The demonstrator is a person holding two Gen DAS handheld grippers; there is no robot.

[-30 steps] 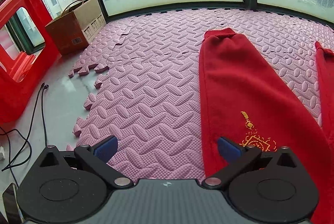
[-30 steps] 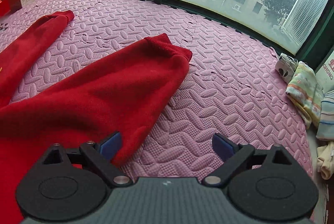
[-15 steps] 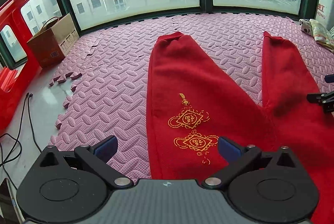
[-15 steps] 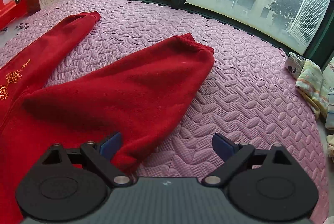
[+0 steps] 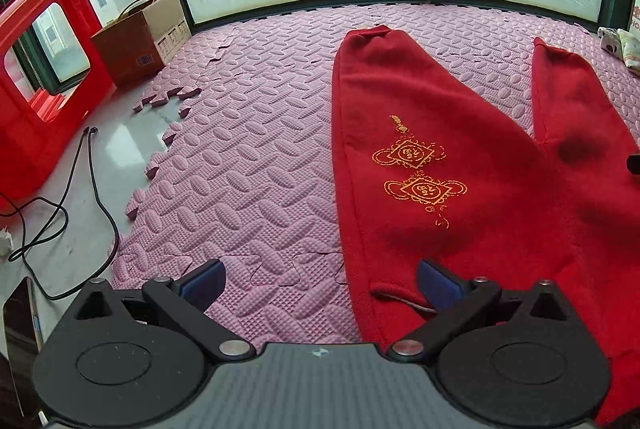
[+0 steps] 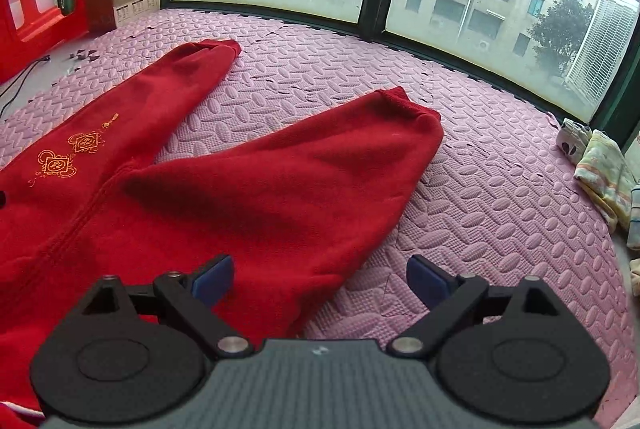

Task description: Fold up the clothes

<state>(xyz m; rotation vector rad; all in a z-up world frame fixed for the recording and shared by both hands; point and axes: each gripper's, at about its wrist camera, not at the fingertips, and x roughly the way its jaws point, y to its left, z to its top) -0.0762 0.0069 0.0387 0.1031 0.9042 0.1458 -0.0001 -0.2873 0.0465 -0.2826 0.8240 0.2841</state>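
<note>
Already both grippers' fingers are spread, holding nothing: red trousers point(image 5: 440, 157) run lengthwise toward twelve o'clock, their outer edges between left gripper point(image 5: 320, 279) and right gripper point(image 6: 320, 277).

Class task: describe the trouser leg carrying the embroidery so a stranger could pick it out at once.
On the pink foam floor mat below the windows lie red fleece trousers, legs spread apart. Take the leg nearer the brown cardboard box. Only it bears two gold knot-shaped embroideries; the other is plain.
</note>
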